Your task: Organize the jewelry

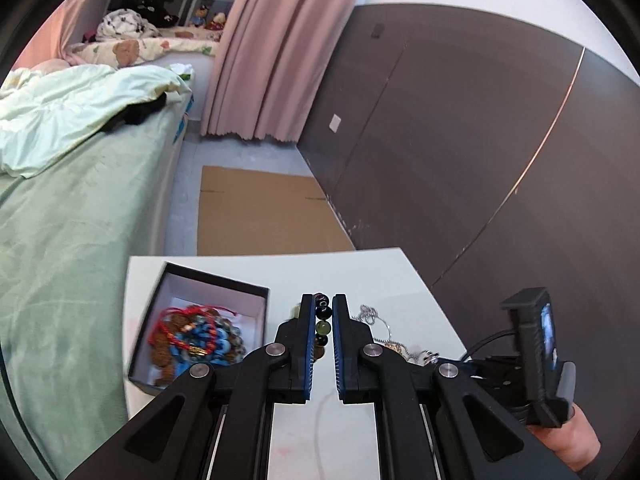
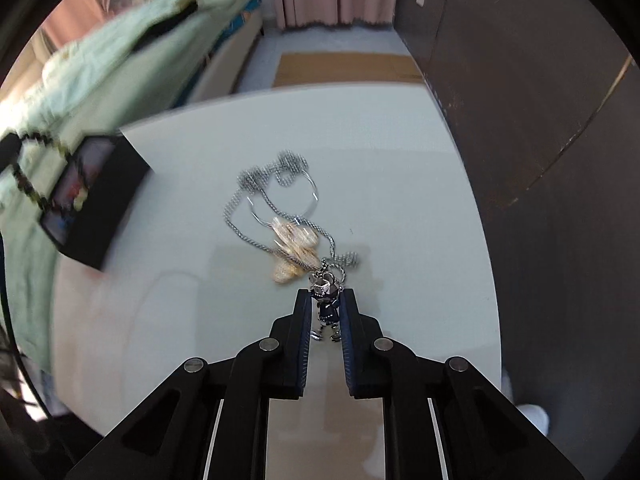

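The bead bracelet (image 1: pixel 323 322), at lower centre, is clenched in the left hand-held gripper (image 1: pixel 323 308), its lower beads hidden. The right hand-held gripper (image 2: pixel 327 300) grasps a small dark figurine pendant (image 2: pixel 328 308) on a blurred silver chain (image 2: pixel 256 196) on the worktop (image 2: pixel 400 200). The black box (image 1: pixel 208 320), lower left, holds tangled bracelets.

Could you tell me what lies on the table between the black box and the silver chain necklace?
Nothing: in the right wrist view, bare table separates the black box from the silver chain necklace.
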A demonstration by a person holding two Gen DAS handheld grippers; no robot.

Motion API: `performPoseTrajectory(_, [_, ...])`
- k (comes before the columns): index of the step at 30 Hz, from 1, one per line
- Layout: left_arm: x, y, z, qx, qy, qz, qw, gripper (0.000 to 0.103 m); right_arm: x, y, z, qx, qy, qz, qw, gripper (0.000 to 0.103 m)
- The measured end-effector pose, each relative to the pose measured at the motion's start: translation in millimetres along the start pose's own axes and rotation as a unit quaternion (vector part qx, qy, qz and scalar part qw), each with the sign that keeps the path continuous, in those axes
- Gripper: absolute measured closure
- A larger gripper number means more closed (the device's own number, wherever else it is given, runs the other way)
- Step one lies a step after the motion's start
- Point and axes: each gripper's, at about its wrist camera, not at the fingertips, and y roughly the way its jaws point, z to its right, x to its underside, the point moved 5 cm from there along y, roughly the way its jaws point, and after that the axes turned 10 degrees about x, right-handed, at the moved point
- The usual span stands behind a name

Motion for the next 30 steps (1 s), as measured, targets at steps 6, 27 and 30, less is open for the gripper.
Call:
performPoseTrajectory(6, [-6.7, -28.4, -18.0, -0.013, -0.012, 0.023, 0.9996, 0.095, -10.0, -36.9, -4.0, -0.072, 0.048, 0.046, 0.995, 0.088])
performPoseTrajectory(27, [-7.5, -14.4, -57.5, -0.035, -0.040, -0.001, 0.9986, 0.094, -40.7, -86.9, -38.2, -0.176, 0.117, 0.141, 0.967, 0.088])
performPoseTrajectory(30, [-6.6, -9.6, -66.2, -0.036, -0.061, -0.015, 0.9974, 0.094, -44.9, -97.5, -41.3, -0.189, 0.120, 0.158, 0.962, 0.088])
